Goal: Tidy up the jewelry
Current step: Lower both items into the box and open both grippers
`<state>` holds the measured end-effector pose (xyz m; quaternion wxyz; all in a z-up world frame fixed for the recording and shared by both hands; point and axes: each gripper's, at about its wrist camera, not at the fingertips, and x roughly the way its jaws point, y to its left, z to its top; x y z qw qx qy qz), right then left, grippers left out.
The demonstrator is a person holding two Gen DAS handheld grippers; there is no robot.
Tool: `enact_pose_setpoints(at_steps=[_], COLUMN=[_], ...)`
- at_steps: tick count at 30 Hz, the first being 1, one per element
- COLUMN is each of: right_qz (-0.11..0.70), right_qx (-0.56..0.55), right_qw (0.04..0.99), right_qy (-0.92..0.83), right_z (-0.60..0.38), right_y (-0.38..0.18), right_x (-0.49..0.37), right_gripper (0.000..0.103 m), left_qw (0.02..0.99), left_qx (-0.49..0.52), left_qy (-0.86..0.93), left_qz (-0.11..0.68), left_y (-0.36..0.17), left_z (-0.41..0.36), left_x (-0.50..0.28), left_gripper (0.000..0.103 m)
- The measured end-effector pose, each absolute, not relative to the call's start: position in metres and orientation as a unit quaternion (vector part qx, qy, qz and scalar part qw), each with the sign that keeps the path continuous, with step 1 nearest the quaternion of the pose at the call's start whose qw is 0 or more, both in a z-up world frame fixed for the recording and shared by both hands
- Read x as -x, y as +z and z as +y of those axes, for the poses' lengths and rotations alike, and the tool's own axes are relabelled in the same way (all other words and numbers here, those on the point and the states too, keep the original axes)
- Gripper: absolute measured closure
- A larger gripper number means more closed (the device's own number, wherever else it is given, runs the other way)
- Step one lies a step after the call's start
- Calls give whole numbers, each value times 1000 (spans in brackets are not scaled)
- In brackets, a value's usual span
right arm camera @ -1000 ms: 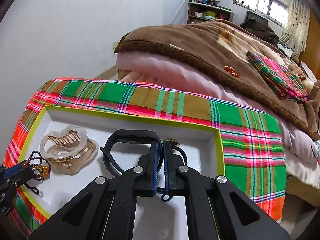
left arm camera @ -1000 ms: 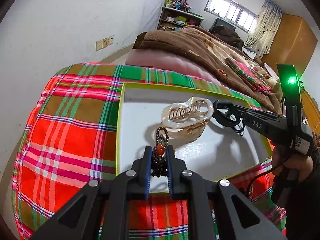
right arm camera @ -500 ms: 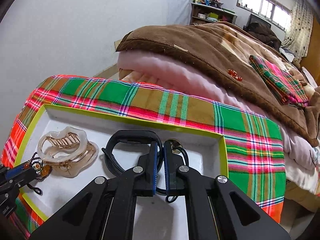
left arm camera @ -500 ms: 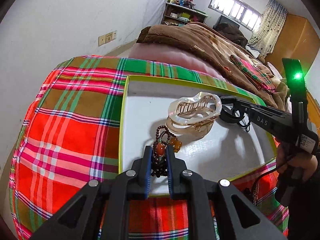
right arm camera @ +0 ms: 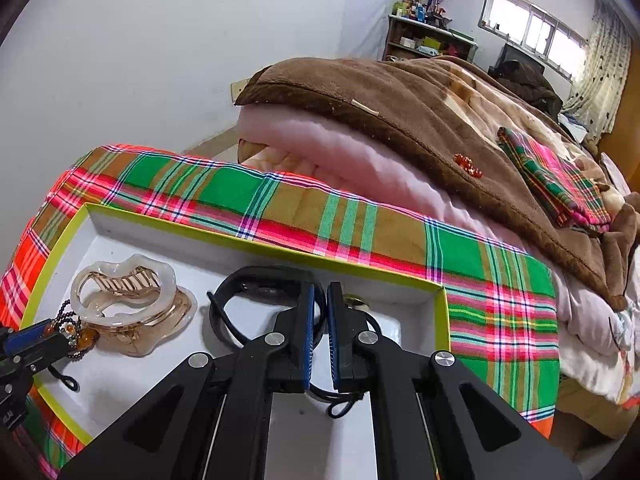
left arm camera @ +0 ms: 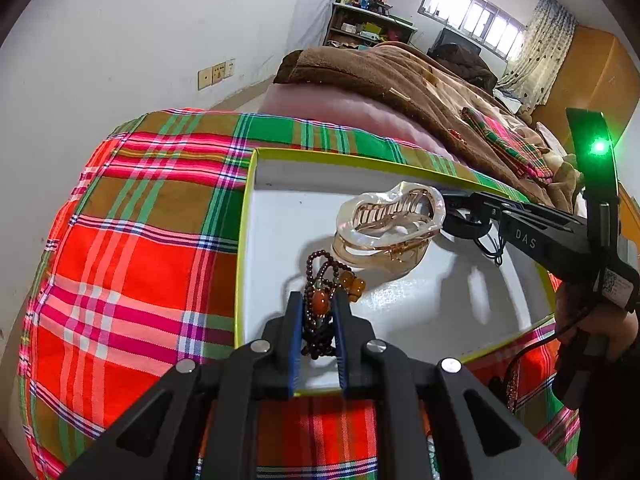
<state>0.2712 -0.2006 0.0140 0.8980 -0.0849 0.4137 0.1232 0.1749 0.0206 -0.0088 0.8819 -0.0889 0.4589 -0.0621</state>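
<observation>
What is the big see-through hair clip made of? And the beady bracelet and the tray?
The hair clip looks like glossy clear plastic, milky white on top and amber beneath: light shines through it. The bracelet in the left gripper seems to be small dark polished beads plus orange glassy or resin ones. The tray looks like matte white cardboard with a yellow-green rim.

Right tongs (right arm camera: 319, 300) over white tray (right arm camera: 414, 300), blue pads close together, black band (right arm camera: 256, 276) between and under them. Left of band: clear hair claw (right arm camera: 128, 300). At left edge, left tongs (right arm camera: 24, 340) clamped on bead bracelet (right arm camera: 76, 330). Tray on plaid cloth (right arm camera: 280, 208); brown blanket (right arm camera: 400, 108) behind.
</observation>
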Motion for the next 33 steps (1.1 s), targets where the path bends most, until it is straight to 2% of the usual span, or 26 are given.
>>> enact_pose_setpoints(at_steps=[10,15,18,22,26,29,33], right_qz=[412,410,408,402,393,385,375], right_qx=[83,81,77,71,65,57,47], right_qw=[899,900,901,904,908,912,917], right_qy=[125,124,126,126,126,127,128], right_z=[-201,-201,-202,-203,-206,-209,-216], right_y=[15,16,17,21,28,35,45], right_x=[-271,-270,-269,-266,-259,-251,-238], right_gripper=[94,90,89,86,84,73,73], left_qw=[881,881,882,886,887,891,897], left_qx=[86,87,86,84,89,88,88], left_qy=[-61,-60,-60,-58,-63,-70,-73], left_qz=[461,462,460,453,448,439,427], left_y=[-9,-9,-8,-3,2,9,20], left_z=[17,17,18,19,21,21,20], left_x=[-176,-176,-174,-170,-164,-157,-146], left_gripper=[84,83,78,64,60,57,54])
